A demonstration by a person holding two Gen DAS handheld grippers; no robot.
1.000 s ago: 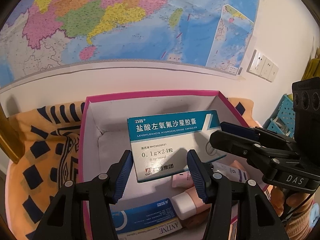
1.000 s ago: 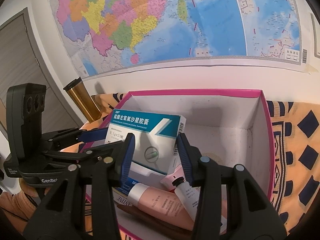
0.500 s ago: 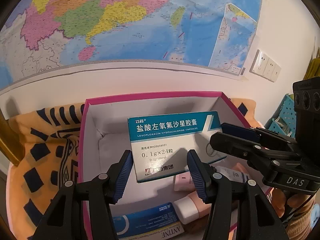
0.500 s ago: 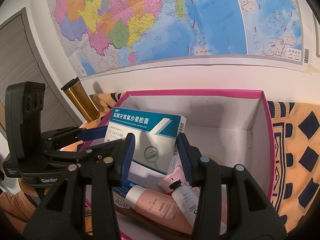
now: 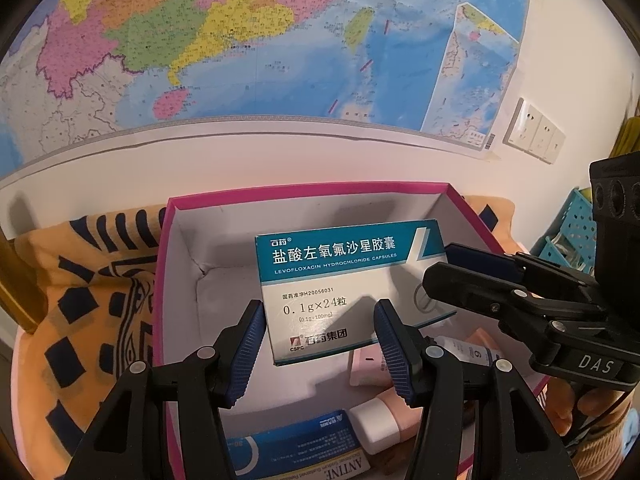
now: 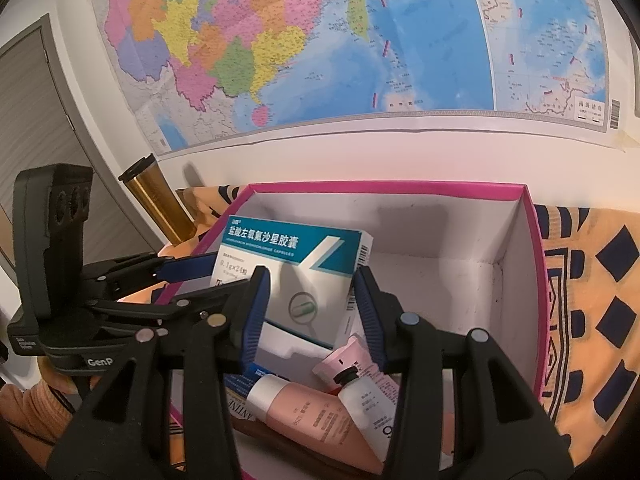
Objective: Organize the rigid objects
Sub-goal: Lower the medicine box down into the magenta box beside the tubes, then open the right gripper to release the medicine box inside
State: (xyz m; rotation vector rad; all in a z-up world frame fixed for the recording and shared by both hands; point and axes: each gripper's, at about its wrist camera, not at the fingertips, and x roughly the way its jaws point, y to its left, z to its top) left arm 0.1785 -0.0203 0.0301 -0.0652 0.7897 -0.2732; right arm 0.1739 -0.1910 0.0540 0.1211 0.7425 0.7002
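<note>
A teal-and-white medicine box is held over the pink-rimmed white carton. My left gripper grips the box's lower left part between its pads. My right gripper grips the box's right part; its fingers show at the box's right edge in the left wrist view. Pink tubes and a blue-and-white box lie on the carton's near floor.
The carton stands on an orange cloth with dark blue shapes. A gold tumbler stands at its left against the wall. A wall map, sockets and a blue perforated basket are at the back and right.
Both grippers and the medicine box have risen slightly over the carton; the items on the carton floor sit lower in both views. The grip is unchanged.
</note>
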